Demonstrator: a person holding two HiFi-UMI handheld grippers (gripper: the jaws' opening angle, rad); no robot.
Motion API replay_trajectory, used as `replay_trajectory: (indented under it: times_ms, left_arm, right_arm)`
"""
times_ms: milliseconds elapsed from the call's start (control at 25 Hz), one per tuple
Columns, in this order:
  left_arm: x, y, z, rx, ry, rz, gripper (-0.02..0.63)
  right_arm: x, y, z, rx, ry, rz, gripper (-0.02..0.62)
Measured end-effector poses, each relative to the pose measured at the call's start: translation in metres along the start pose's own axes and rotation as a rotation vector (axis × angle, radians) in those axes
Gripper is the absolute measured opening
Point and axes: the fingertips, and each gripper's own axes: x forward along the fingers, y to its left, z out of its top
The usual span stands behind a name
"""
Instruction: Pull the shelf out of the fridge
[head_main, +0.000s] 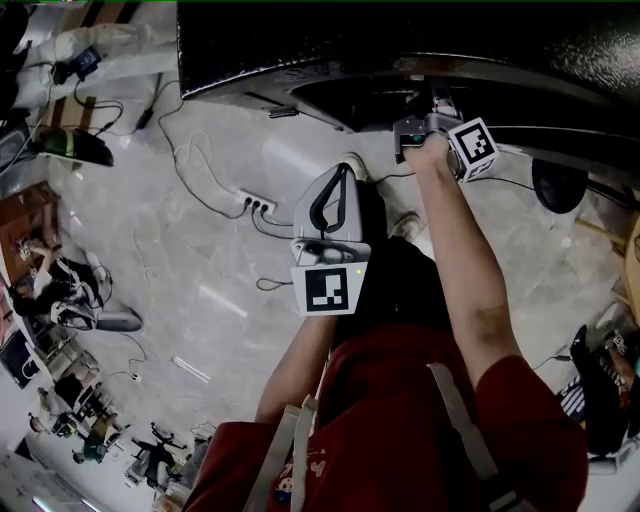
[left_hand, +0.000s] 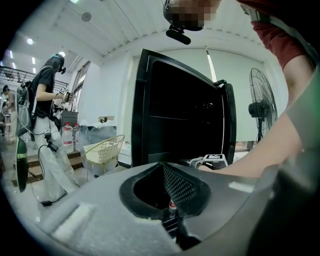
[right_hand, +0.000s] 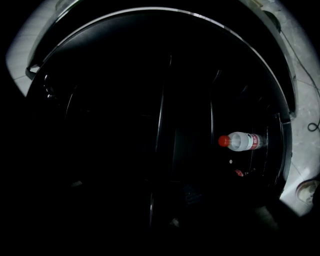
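The black fridge stands open in front of me, its inside very dark. My right gripper reaches into the opening, with its marker cube behind it. In the right gripper view, thin bright shelf edges run across the dark cabinet, and a clear bottle with a red cap lies deeper inside. The right gripper shows only as faint jaw shapes set wide apart, pressing on nothing that I can make out. My left gripper hangs back over the floor, fingertips together and empty. It faces the fridge.
Cables and a power strip lie on the grey floor to the left. A standing fan is right of the fridge, a yellow wire basket left of it. A person stands farther left.
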Motion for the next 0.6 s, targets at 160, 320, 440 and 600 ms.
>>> replay_trajectory:
  times_ms: [160,320,440,600]
  left_arm:
    - [0.011,-0.003,-0.003,-0.013,-0.006,-0.016,-0.002]
    - [0.013,-0.006,-0.01,-0.012,0.019,-0.04,-0.002]
    - [0.003,-0.011,-0.016,-0.023,0.028,-0.04,-0.002]
    - [-0.003,-0.013,-0.024,-0.031,0.041,-0.035,-0.002]
  right_arm:
    - [0.024,0.0,-0.003,0.022,-0.014,0.007,0.202]
    - [0.043,-0.002,-0.003,0.064,-0.041,0.013,0.189]
    - [0.045,0.0,-0.001,0.079,-0.058,0.032,0.149]
    - [0.048,0.002,-0.001,0.05,-0.043,0.027,0.09]
